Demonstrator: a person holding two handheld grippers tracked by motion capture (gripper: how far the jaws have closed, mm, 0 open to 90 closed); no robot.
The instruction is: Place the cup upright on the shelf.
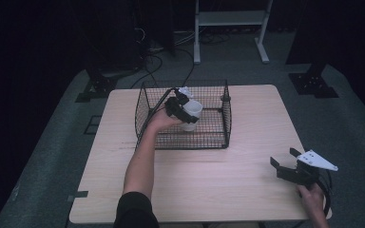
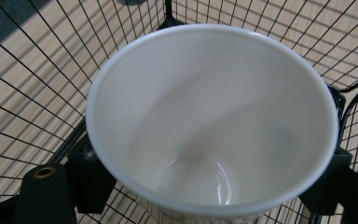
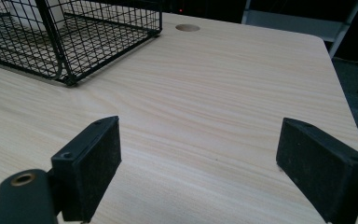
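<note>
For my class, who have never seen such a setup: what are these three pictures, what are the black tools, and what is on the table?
A person sits at a wooden table with hand-held tongs in each hand. The high view looks down from above; the other two pictures come from cameras riding on the tongs. The left tongs are shut on a white cup, held inside a black wire basket. The cup looks empty. The right tongs are open, with nothing between them, over bare table near its right edge.

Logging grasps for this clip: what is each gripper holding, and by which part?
The left gripper holds the white cup over the wire basket, jaws outside its wall just under the rim. The right gripper is open, holding nothing.
</note>
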